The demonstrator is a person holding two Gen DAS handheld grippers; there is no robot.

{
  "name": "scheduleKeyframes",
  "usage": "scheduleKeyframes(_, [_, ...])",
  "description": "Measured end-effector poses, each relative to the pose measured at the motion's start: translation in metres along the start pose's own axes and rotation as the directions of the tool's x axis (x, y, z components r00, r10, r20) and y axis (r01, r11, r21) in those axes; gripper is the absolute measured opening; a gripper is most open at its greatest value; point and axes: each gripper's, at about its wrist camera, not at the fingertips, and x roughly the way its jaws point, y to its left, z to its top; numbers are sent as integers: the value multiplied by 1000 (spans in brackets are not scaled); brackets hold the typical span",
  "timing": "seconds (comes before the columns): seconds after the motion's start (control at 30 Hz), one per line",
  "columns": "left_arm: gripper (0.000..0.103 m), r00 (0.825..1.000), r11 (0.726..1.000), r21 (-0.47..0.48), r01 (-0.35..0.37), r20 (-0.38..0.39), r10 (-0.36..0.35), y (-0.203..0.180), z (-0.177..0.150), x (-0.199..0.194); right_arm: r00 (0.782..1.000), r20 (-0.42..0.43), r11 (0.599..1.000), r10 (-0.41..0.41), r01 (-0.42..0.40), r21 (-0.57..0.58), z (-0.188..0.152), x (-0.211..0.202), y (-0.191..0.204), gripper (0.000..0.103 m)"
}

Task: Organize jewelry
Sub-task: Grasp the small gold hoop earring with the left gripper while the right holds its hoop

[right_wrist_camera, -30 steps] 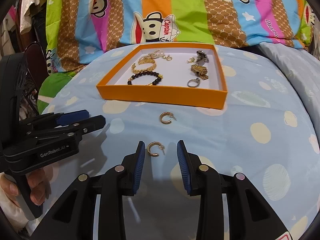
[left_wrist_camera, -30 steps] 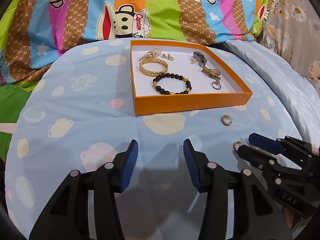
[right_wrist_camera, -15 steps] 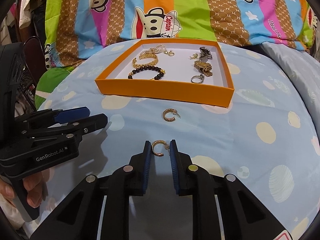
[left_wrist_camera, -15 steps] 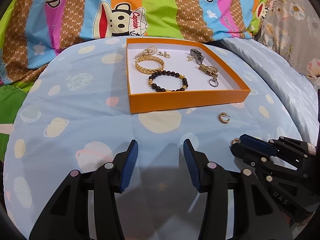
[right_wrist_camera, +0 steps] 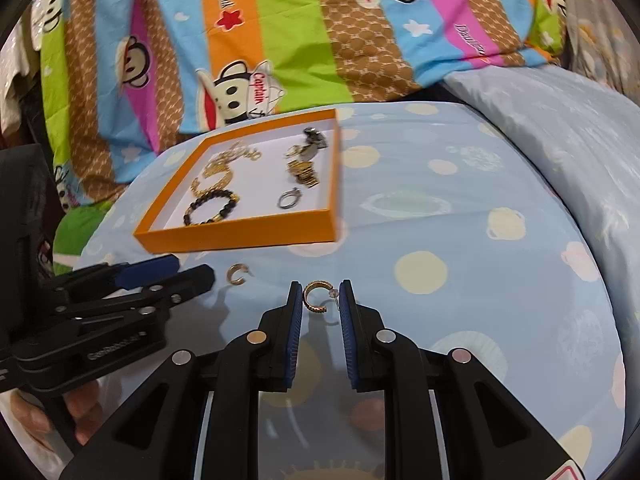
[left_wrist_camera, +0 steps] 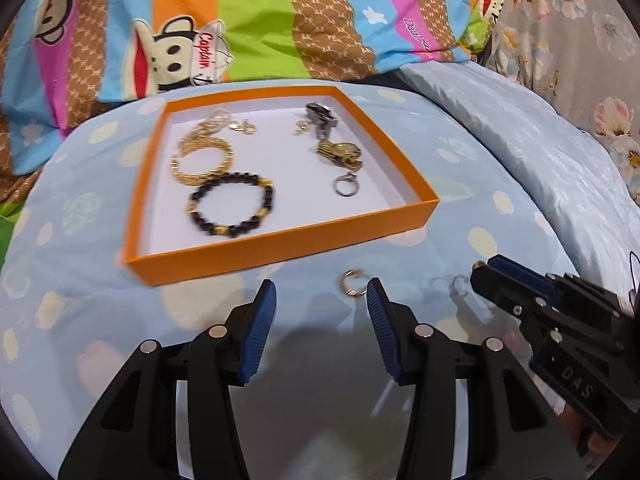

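Earring [right_wrist_camera: 315,296] now pinched and lifted in right gripper [right_wrist_camera: 320,300], tray [right_wrist_camera: 240,234] at its 11 o'clock; left gripper [left_wrist_camera: 322,300], jaws wide, has closed on second earring [left_wrist_camera: 351,283], likely next pick.

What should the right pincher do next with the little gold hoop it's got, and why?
Probably carry it toward the orange tray and drop it in. The right gripper is shut on one gold hoop earring, and the tray already holds the bracelets and rings. The other hoop lies on the sheet by the open left gripper.
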Motion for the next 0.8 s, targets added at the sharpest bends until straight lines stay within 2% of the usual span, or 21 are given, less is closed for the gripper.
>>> scheduleKeyframes(0.1, [45,1000,1000,11,-15,-18,15,-8,2,14,1000,-7,1000,0,0,21,1,1,-5,17])
scheduleKeyframes(0.23, [44,999,997,53,-52,8,52,-15,-2,16,1000,-13,1000,4,-3,25,0,2,-5,18])
scheduleKeyframes(0.37, [29,998,996,67,-59,27,58,-15,-4,15,1000,-13,1000,4,-4,22,-1,2,-3,18])
scheduleKeyframes(0.57, [16,998,995,78,-54,36,51,-17,-5,15,1000,-15,1000,1,-1,26,-1,2,-4,18])
scheduleKeyframes(0.8, [16,999,998,53,-30,35,28,-10,-7,5,1000,-4,1000,7,-6,27,-1,1,-3,18])
